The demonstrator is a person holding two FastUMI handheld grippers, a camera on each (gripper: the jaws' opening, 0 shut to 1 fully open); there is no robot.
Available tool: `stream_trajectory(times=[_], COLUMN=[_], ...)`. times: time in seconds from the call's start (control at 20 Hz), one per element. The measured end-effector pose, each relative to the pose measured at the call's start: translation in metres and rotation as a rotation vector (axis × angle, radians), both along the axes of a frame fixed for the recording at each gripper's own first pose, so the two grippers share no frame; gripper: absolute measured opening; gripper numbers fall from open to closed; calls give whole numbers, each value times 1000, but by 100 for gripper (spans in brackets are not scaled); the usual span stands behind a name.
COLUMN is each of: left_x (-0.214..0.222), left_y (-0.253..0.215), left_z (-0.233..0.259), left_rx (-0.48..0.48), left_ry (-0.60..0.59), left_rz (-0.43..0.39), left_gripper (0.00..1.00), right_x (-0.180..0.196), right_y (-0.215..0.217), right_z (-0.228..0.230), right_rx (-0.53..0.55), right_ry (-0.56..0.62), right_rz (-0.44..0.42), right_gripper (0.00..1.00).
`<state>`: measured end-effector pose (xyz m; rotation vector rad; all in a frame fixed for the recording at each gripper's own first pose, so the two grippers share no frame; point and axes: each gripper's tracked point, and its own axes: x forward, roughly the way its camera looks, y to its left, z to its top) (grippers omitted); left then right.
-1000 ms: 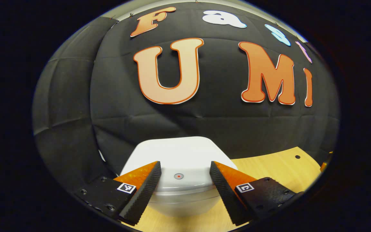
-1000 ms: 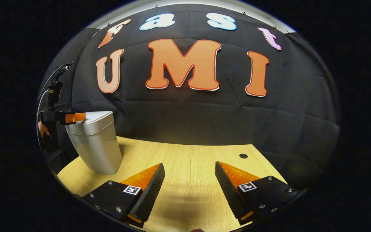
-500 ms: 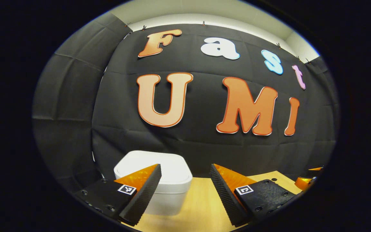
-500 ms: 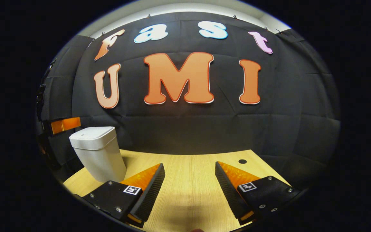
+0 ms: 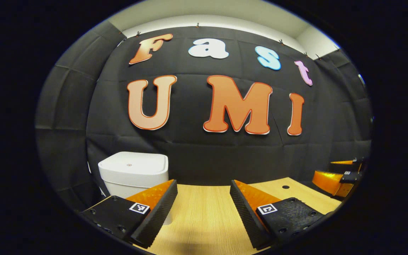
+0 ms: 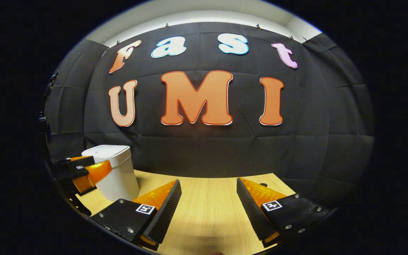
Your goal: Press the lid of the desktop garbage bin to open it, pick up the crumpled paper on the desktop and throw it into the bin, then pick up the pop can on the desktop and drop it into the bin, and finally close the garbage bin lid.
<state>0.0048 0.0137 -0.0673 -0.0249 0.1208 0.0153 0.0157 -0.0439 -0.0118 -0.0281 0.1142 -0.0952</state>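
Bin [image 5: 132,172] left of left gripper [image 5: 203,198]

Both views are sharp and evenly lit from above, with a bright strip of wall over the dark cloth. Fisheye bending curves the desk [image 6: 207,198] edges and cloth seams toward the rim. A soft shadow lies on the near desk.

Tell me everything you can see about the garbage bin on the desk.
The garbage bin is a small white container of smooth, plastic-looking material, with rounded corners. Its flat lid is shut and has a tiny round mark near its middle. It stands upright on the wooden desk near the black cloth wall. Neither gripper touches it.
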Motion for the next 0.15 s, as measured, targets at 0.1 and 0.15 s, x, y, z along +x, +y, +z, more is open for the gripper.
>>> stream_trajectory(times=[0.1, 0.15], left_x=[-3, -5], left_y=[-11, -12], left_z=[-10, -11], left_rx=[17, 26], left_ry=[25, 29], left_rz=[-18, -21], left_gripper=[94, 94], right_x=[-2, -3], right_y=[0, 1], right_z=[-4, -5], right_rx=[0, 3], right_ry=[5, 6], right_rz=[0, -2], right_gripper=[94, 94])
